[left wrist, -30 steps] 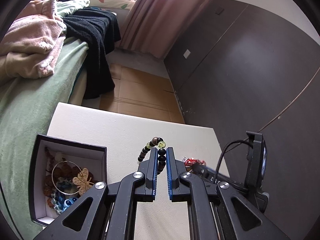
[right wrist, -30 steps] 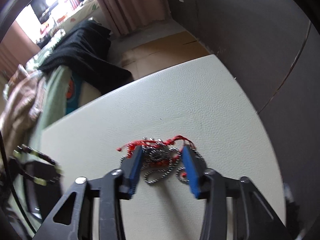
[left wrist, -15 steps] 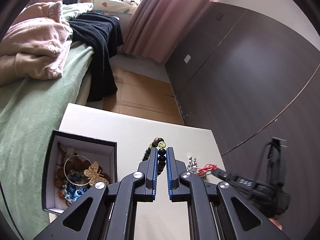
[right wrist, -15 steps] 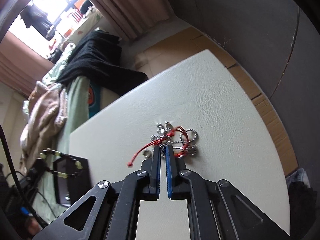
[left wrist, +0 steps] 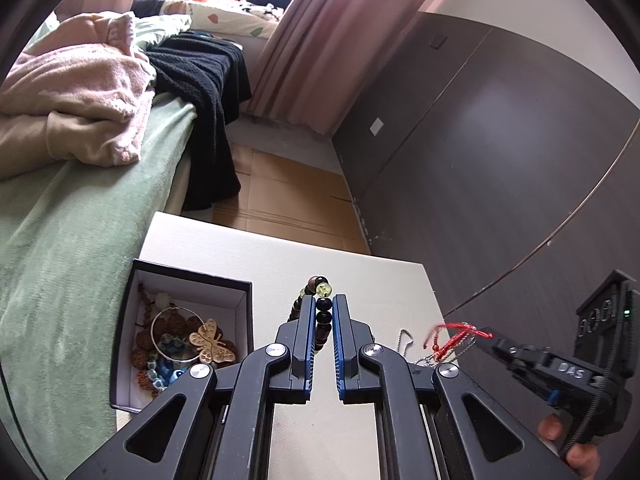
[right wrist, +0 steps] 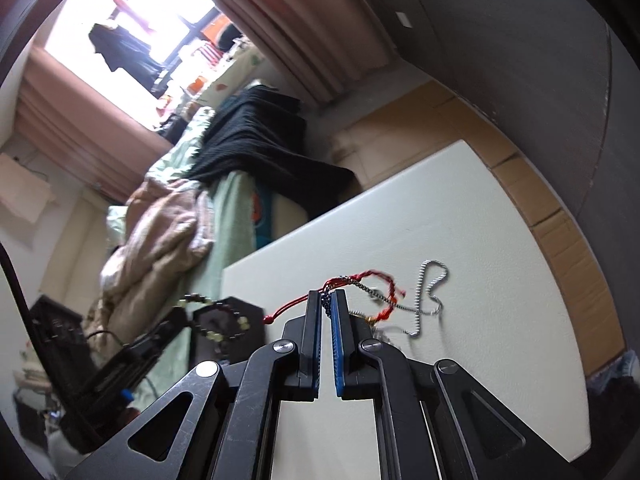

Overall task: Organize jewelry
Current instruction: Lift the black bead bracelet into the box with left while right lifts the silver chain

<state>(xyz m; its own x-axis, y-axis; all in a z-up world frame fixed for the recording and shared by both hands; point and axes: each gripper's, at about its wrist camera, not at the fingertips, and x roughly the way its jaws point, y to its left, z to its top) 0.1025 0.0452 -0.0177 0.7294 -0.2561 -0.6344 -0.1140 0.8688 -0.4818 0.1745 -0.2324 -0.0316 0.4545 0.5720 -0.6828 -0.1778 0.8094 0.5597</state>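
Beads of the bracelet point(left wrist: 322, 312) sat clamped in the left gripper point(left wrist: 323, 316), and the box point(left wrist: 188, 276) lay at about nine o'clock from its tips — so this hand was the nearer one. The right gripper point(right wrist: 329, 308) was closed on the red cord point(right wrist: 372, 280), while its silver chain point(right wrist: 428, 296) trailed on the counter point(right wrist: 460, 216) toward two o'clock.
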